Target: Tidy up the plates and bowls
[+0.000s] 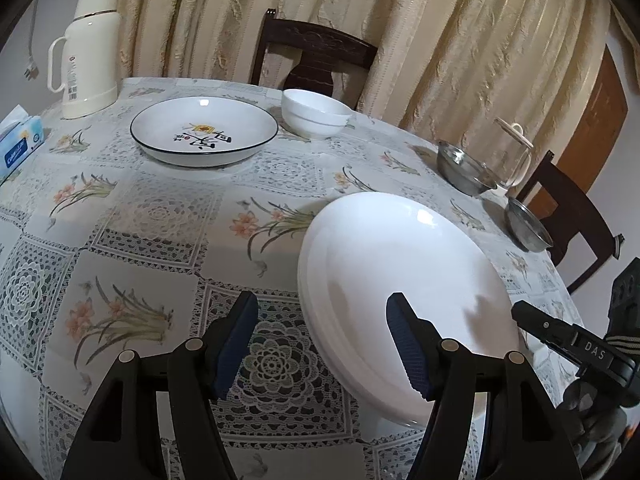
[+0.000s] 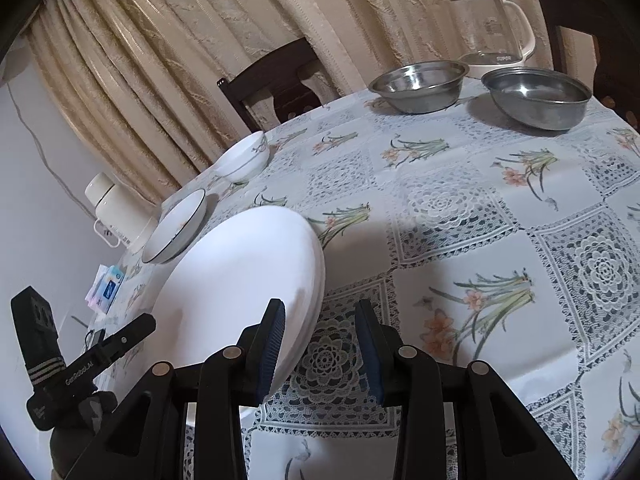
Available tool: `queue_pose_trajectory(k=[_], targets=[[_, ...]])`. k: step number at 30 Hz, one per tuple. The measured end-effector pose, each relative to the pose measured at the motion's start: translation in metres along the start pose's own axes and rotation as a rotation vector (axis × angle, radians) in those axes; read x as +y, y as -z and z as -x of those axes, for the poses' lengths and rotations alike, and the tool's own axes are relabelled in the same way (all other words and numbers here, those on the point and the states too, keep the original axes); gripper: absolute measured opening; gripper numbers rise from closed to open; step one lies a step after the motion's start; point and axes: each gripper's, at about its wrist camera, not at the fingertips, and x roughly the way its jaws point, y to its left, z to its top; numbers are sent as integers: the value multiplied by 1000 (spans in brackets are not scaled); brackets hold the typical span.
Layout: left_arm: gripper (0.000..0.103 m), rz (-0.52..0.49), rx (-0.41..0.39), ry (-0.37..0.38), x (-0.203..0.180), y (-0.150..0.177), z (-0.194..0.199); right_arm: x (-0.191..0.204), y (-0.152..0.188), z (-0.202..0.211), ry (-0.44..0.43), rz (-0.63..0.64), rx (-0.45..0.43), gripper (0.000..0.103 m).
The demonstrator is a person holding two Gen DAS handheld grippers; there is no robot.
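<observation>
Flanking the stacked white plates (image 1: pixel 400 280), both left tongs (image 1: pixel 322 346) and right tongs (image 2: pixel 320 354) gape released.

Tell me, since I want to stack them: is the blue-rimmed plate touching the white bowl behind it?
Apart. The left wrist view shows a strip of tablecloth between the blue-rimmed plate and the white bowl; the right wrist view shows the same gap.

Bowls (image 1: pixel 316 114) behind plates (image 1: pixel 400 300) (kettle (image 2: pixel 492 28) farthest).
</observation>
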Motion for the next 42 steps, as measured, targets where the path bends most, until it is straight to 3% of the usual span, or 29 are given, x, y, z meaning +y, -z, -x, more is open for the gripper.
queue_pose_trajectory(k=[5,13,33,42], targets=[[68,28,-11,-1,9,-5,3,4,-5,5,9,3,-25,45],[68,64,-42,-5,26,-23,9,16,-17,7,8,28,-38,46],[68,167,-92,-36,86,-84,6,61,-49,-20,-45,95,62,46],[68,269,-79,-58,128,-102,-9,96,-61,-48,-88,132,151,46]])
